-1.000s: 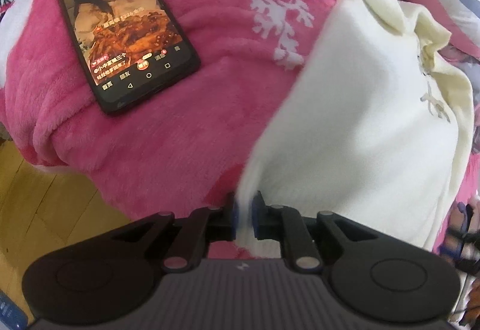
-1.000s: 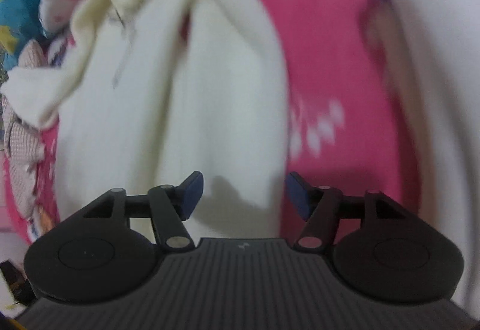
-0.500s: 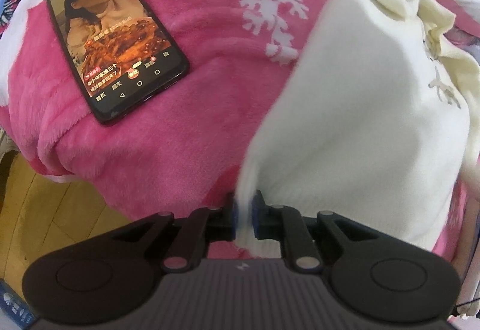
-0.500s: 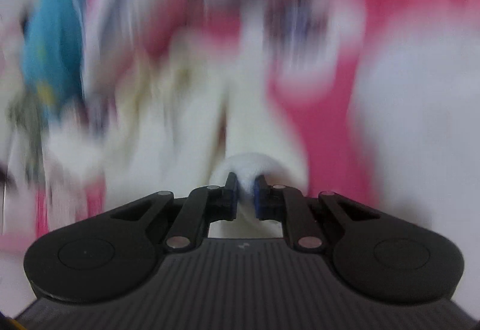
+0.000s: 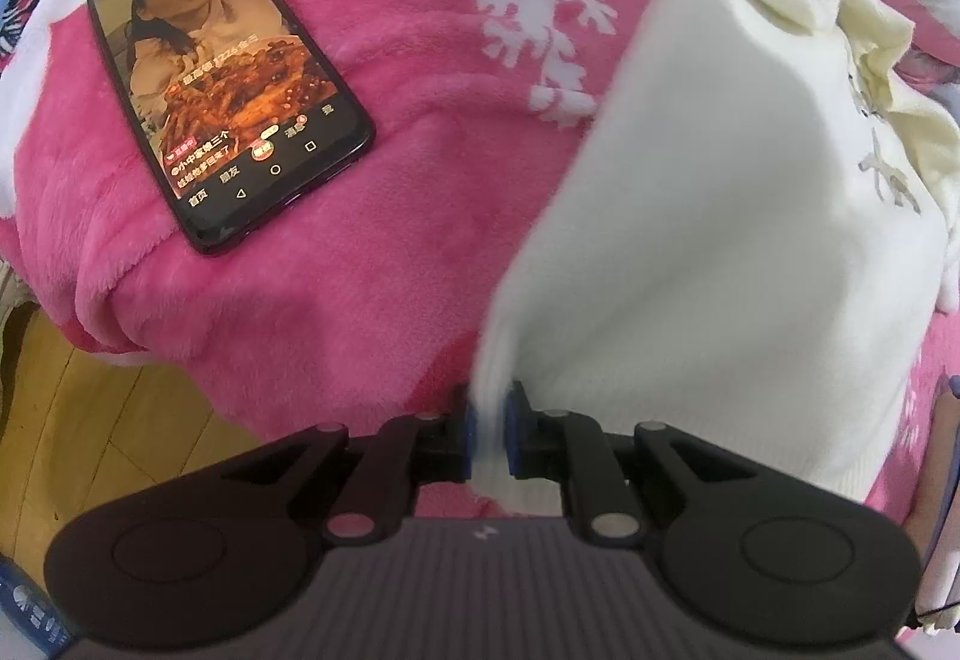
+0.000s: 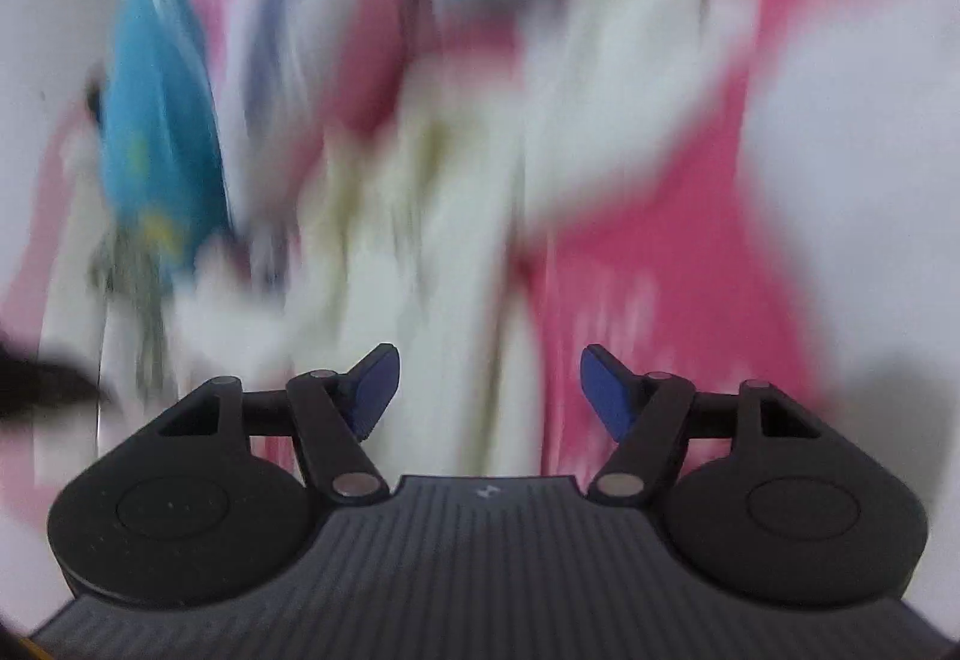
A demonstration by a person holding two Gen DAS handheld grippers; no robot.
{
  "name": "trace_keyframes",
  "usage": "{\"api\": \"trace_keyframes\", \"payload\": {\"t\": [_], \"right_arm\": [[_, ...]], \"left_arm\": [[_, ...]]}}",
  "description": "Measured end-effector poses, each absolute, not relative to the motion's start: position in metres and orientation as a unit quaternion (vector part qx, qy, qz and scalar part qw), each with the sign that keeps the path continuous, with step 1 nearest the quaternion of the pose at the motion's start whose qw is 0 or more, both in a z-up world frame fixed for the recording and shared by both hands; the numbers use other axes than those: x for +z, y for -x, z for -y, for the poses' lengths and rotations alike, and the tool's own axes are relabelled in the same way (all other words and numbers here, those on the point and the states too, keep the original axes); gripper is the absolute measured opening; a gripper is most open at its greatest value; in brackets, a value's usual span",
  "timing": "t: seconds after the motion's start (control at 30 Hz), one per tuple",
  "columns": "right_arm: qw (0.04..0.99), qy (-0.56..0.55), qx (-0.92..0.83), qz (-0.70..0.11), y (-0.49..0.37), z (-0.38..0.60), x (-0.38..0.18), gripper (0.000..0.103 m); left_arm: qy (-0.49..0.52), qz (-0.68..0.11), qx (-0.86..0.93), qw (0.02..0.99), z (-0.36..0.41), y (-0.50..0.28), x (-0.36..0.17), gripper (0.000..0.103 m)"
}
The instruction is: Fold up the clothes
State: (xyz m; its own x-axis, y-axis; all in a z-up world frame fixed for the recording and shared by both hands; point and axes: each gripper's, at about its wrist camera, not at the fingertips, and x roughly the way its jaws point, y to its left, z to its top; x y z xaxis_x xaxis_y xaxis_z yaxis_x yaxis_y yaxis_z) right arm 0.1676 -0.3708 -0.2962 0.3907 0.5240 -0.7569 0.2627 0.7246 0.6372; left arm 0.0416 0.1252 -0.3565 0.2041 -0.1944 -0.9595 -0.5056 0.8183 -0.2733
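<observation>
Fingers [image 5: 467, 435] pinch the rumpled cream garment's [image 5: 708, 264] hem.

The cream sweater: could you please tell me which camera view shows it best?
The left wrist view: the cream sweater is sharp, its hem pinched in the left gripper. The right wrist view shows only pale motion blur.

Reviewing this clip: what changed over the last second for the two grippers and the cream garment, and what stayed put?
The right gripper went from open to pinching a fold of the cream garment half a second ago, then let go; its fingers have just been opening and nothing is between them now, in a view blurred by motion. The left gripper stays shut on the garment's edge. The phone still lies on the pink blanket.
</observation>
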Motion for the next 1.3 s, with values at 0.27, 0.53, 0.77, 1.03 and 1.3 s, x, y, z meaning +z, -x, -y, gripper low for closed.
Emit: {"api": "trace_keyframes", "payload": {"t": [0.27, 0.53, 0.77, 1.03, 1.3], "right_arm": [[0.746, -0.341, 0.163, -0.548, -0.179, 0.263, -0.365, 0.008], [0.767, -0.168, 0.300, -0.542, -0.184, 0.115, -0.335, 0.011], [0.765, -0.337, 0.124, -0.534, -0.138, 0.248, -0.341, 0.026], [0.769, -0.344, 0.050, -0.536, -0.159, 0.267, -0.393, 0.023], [0.756, -0.377, 0.078, -0.529, -0.169, 0.252, -0.401, 0.024]], "left_arm": [[0.278, -0.618, 0.106, 0.727, -0.122, -0.033, -0.354, 0.012], [0.274, -0.623, 0.103, 0.725, -0.120, -0.029, -0.352, 0.012], [0.284, -0.617, 0.098, 0.728, -0.122, -0.019, -0.353, 0.012], [0.278, -0.620, 0.090, 0.728, -0.120, -0.013, -0.350, 0.013], [0.275, -0.622, 0.087, 0.728, -0.117, -0.006, -0.347, 0.013]]}}
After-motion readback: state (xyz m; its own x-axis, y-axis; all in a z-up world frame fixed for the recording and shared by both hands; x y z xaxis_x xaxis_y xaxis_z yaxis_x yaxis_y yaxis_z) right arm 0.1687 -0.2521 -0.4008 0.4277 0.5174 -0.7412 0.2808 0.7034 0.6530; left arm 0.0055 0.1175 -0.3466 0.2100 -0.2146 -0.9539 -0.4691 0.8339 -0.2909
